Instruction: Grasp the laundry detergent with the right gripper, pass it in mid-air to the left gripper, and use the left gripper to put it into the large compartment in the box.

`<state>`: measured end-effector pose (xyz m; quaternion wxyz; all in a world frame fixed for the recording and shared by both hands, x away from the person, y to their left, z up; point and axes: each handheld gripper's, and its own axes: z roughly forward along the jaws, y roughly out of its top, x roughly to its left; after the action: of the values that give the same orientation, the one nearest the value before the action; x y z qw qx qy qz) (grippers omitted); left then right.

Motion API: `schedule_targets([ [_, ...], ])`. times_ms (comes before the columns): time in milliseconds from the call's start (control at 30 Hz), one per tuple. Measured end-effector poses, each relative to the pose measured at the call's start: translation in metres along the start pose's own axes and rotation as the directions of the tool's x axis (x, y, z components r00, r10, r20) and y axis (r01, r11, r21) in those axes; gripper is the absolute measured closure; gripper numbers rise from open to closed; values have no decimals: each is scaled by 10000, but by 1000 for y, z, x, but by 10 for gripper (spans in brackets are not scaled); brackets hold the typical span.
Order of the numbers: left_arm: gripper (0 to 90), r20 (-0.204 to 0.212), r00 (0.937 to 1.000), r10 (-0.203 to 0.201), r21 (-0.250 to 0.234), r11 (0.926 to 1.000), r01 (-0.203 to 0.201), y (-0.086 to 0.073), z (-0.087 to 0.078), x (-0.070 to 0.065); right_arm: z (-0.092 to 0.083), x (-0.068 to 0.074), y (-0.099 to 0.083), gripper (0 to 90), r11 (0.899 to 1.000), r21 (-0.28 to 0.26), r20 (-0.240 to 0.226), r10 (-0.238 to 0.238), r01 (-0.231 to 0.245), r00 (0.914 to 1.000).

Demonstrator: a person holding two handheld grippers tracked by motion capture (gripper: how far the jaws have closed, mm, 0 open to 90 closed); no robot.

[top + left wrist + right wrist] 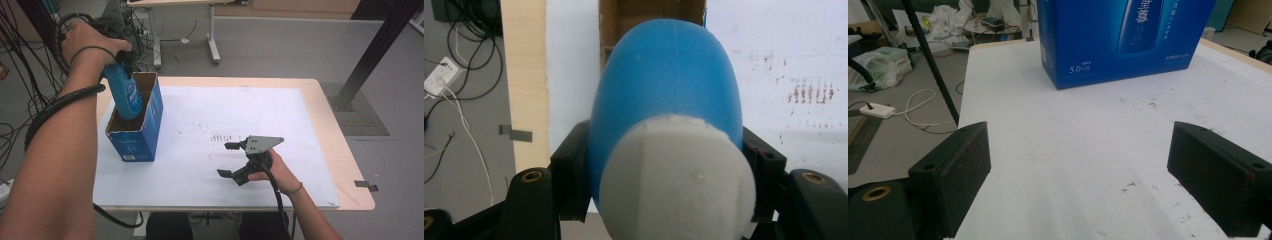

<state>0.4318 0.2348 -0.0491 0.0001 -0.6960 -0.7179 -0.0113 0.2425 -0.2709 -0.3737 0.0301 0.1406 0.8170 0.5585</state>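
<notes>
1. The left gripper [121,59] is clamped on a blue bottle [124,92] just below its white cap [676,180]; in the left gripper view the black jaws press on either side of the neck, cap nearest the camera and the body pointing away.

2. The bottle hangs base-down with its lower part inside the open top of the blue carton [136,131], which stands at the far left of the table. Gripping at the neck leaves the whole body free to go into the opening (a grip lower down would likely foul the cardboard edge).

3. In the left gripper view the brown cardboard of the carton's inside [651,11] shows beyond the bottle's shoulder, so bottle and opening look lined up. Whether the base rests on the carton floor I cannot tell.

4. The right gripper [231,159] lies low over the white table top [300,125] at the near right, well apart from the carton, its jaws spread wide with nothing between them.

5. Its camera faces the carton's printed side [1128,35] across the bare board; it seems to be kept clear of the left arm's work.

6. My reading: the bottle is being packed into the carton, and letting go remains.
</notes>
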Motion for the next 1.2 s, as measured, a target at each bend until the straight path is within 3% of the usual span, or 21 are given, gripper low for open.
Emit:
schedule_targets([
  [1200,374,18,9999,124,1253,9920,-125,8,88,-2,-1,3,-3,109,9999,103,103,-1,0,9999],
])
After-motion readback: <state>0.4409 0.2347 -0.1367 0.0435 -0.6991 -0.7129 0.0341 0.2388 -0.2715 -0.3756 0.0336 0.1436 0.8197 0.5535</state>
